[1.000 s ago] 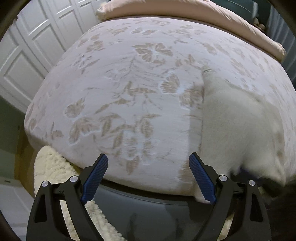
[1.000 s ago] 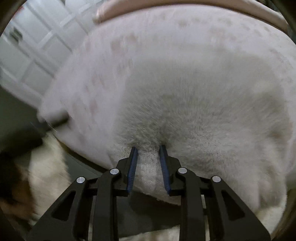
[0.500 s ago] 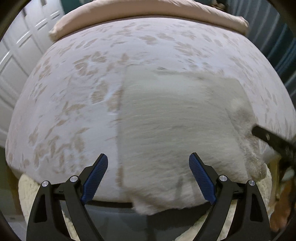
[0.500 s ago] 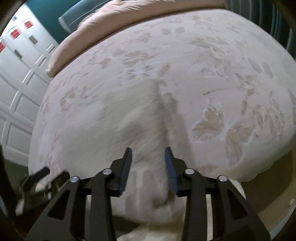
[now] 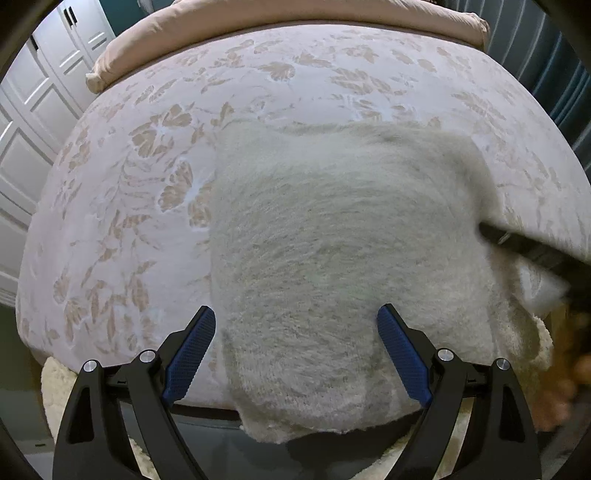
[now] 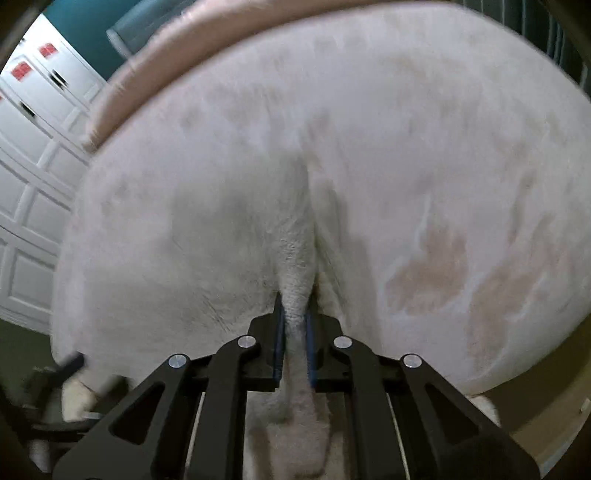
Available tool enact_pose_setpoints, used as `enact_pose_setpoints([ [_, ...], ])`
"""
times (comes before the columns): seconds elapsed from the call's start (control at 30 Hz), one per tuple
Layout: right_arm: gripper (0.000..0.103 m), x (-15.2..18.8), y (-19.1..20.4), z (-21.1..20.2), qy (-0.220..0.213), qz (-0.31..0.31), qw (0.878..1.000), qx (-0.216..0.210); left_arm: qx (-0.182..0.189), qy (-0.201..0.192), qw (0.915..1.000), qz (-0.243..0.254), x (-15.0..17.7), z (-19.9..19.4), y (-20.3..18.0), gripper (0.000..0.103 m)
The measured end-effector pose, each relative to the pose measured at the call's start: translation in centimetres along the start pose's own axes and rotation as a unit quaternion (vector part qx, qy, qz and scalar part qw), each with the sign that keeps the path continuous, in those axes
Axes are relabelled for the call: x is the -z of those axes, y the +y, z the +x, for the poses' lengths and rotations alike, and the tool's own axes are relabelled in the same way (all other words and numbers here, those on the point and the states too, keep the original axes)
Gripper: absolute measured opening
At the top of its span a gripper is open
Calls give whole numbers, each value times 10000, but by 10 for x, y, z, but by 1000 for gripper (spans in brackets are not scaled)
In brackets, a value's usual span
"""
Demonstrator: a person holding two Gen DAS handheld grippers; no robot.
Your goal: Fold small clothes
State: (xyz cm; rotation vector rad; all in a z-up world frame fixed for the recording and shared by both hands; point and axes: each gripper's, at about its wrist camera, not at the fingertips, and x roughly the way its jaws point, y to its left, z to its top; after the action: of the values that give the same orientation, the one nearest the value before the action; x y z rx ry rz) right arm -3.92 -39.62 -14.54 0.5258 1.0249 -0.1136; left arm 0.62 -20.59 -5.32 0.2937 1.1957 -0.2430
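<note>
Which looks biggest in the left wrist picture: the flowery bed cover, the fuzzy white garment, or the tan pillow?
1. Flowery bed cover
2. Fuzzy white garment
3. Tan pillow

The pillow lies farthest away and is partly cut off, so its real size is unsure.

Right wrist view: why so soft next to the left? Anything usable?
Right wrist: motion blur smears the bedspread print; only the fuzzy cloth pinched in the closing right gripper reads. Left wrist: mostly sharp, pile and floral pattern clear, blur only at the right edge; fisheye bulges the bed in both.
</note>
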Motion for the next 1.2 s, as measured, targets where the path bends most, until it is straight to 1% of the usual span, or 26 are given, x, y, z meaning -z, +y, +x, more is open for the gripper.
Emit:
enact_pose_setpoints([
  [0.07,11,-2,3,-11,-120,52,9999,-47,-42,-9,10000,46,0,1,-2,87],
  [0.13,16,-3,6,-27,-250,89,9996,-95,-97,-39,9999,75,1,0,-3,87],
  [0.2,32,1,6,-43,-382,61,9993,4,-61,-12,10000,21,0,1,-1,87],
  [0.23,47,3,6,-46,-410,46,9991,43,-30,26,10000,-14,-1,2,0,87],
  [0.27,55,9,3,-51,-449,43,9989,113,-5,44,10000,-37,-1,3,1,87],
  [0.3,57,15,0,-53,-426,52,9990,158,42,63,9999,-81,-1,3,3,88],
  [0.37,65,24,-6,-48,-275,96,9994,190,149,89,9997,-156,-1,4,7,88],
  [0.43,66,34,-13,-41,-143,163,9996,186,405,130,9986,-323,0,6,15,89],
  [0.5,70,42,-20,-36,-57,281,9996,41,643,230,9962,-539,1,11,25,91],
  [0.6,75,43,-25,-25,31,453,9987,-239,925,365,9915,-837,2,21,38,94],
  [0.63,77,42,-26,-20,63,496,9984,-277,984,391,9905,-872,3,24,39,94],
  [0.67,78,41,-27,-16,96,512,9980,-350,1023,413,9900,-874,3,28,39,98],
  [0.73,81,38,-25,-10,159,519,9975,-457,1115,431,9892,-847,3,37,39,98],
  [0.8,82,36,-21,-4,203,439,9974,-529,1172,414,9885,-859,2,41,38,98],
  [0.87,86,34,-17,-1,169,333,9979,-523,1183,399,9884,-869,0,44,37,98],
  [0.97,89,33,-14,4,128,261,9980,-557,1169,360,9887,-872,-3,48,34,98],
  [1.1,90,27,-15,10,121,270,9974,-657,1158,348,9886,-903,-6,53,32,98],
  [1.2,90,23,-13,12,125,222,9976,-645,1114,347,9889,-915,-9,53,30,98],
])
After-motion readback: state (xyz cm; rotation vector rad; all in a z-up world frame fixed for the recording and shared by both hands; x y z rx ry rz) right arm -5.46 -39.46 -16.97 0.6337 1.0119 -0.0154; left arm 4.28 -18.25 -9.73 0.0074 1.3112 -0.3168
